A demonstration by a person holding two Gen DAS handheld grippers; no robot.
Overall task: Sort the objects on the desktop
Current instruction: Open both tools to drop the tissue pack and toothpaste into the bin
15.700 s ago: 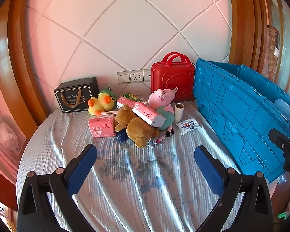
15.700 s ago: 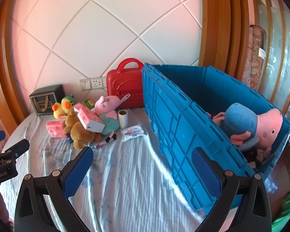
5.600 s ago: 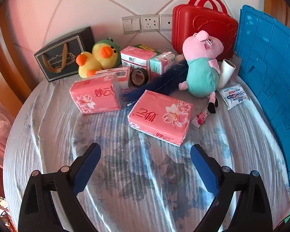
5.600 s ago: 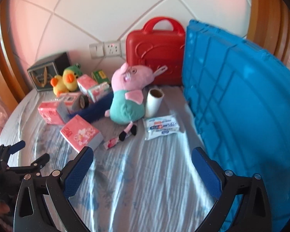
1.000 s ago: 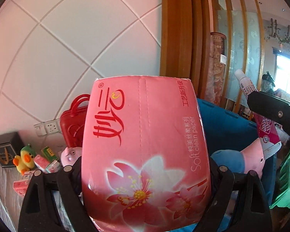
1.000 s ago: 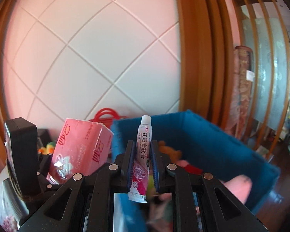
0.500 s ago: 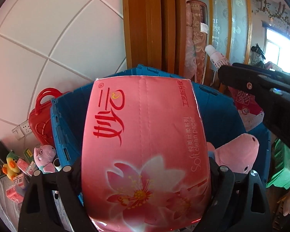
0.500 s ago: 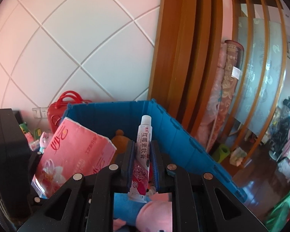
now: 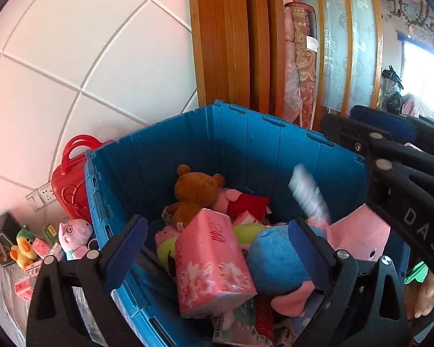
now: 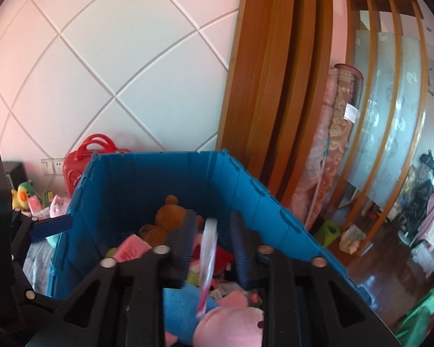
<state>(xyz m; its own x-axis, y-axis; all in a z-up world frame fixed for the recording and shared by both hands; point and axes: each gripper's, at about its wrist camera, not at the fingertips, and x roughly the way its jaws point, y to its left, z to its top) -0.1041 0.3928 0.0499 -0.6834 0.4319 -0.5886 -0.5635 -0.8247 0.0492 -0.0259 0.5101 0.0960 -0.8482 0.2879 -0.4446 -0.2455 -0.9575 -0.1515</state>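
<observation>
Tissue pack [image 9: 214,263], pink and flowered, lies in the blue crate [image 9: 246,144] under the opening, empty left gripper [image 9: 217,254]; the right gripper [image 10: 212,248] is opening around a blurred tube [image 10: 208,260], seemingly loose.

Right gripper [image 10: 212,243] fingers opening, blurred tube [image 10: 207,263] loose between them, above blue crate [image 10: 147,173]

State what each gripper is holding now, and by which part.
Nothing. Both jaws are opening: the pink tissue pack and blurred tube are dropping free into the blue crate.

Both hand-held grippers [image 9: 217,248] [image 10: 212,245] opening
</observation>
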